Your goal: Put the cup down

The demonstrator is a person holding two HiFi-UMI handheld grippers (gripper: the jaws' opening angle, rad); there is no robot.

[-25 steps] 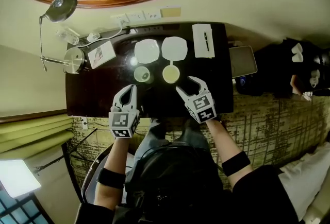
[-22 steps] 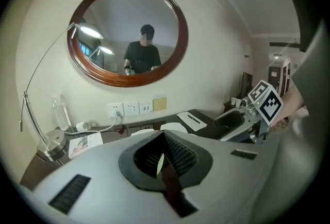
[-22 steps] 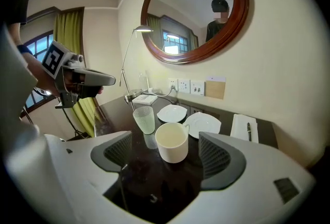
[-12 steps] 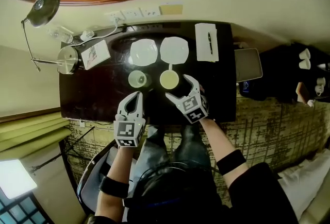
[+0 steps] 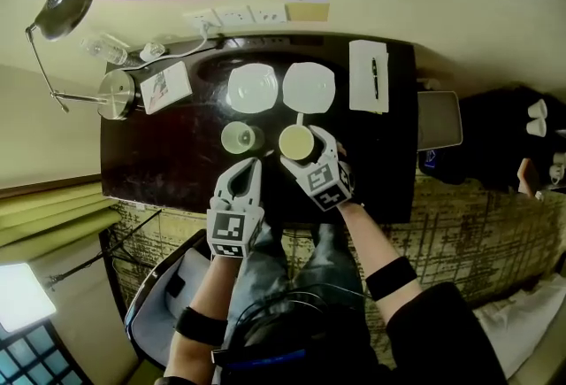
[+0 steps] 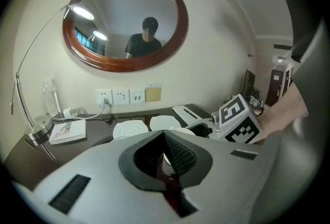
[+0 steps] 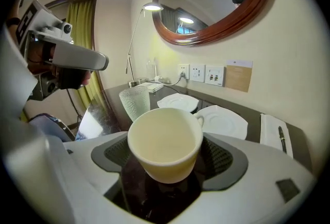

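A cream cup (image 5: 295, 142) stands on the dark table (image 5: 159, 171), just in front of the right one of two white saucers (image 5: 309, 87). My right gripper (image 5: 306, 150) is round the cup (image 7: 164, 143). Its jaws have just been closing a little from wide, and the pads lie against the cup's sides. My left gripper (image 5: 248, 165) is shut with nothing in it, just in front of a ribbed glass (image 5: 237, 138). In the left gripper view the shut fingertips (image 6: 165, 152) point over the table towards the saucers.
The left saucer (image 5: 252, 88) lies behind the glass (image 7: 135, 100). A notepad with a pen (image 5: 369, 75) is at the back right. A lamp base (image 5: 115, 94), a booklet (image 5: 165, 87) and a bottle sit at the back left. The wall with sockets is close behind.
Both grippers have moved forward and down over the table. The right gripper, apart from the cup before, now has the cup between its jaws. The left has stayed shut.
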